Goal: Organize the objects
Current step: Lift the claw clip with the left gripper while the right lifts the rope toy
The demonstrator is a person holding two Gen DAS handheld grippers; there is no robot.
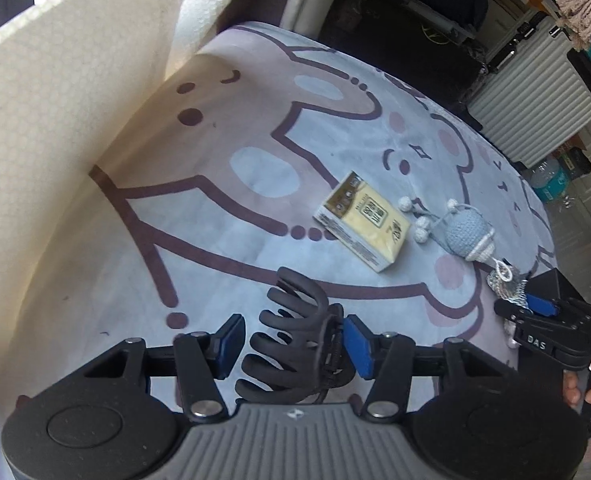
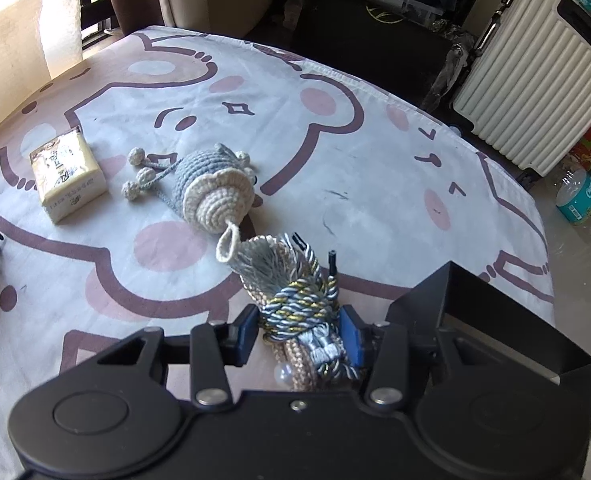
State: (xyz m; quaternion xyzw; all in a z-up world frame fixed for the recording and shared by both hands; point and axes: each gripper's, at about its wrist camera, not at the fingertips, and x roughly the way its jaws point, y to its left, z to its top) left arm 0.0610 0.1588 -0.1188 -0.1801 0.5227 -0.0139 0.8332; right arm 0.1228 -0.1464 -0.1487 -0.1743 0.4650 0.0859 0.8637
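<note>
- The left tongs (image 1: 293, 342) are seen low in the left wrist view with a black claw hair clip (image 1: 295, 344) between the blue pads; the right-hand pad touches the clip, while a slight gap shows at the left-hand pad, so a firm clamp cannot be confirmed.
- The right tongs (image 2: 300, 334) are clamped on a braided grey, gold and beige tassel cord (image 2: 295, 304), whose fringe fans out toward the far side.
- The tabletop (image 2: 375, 168) is covered by a cloth printed with cartoon bears.
- A yellow tissue pack (image 2: 69, 174) is laid at the left, on the cloth.
- A crocheted blue-and-cream ornament (image 2: 211, 188) is laid just right of the pack, its pom-pom strings reaching toward the pack and its loop touching the tassel's fringe.
- A black open box (image 2: 495, 320) is seen at the near right, just beside the right tongs.
- A cream ribbed suitcase (image 2: 535, 72) is stood beyond the tabletop at the far right.
</note>
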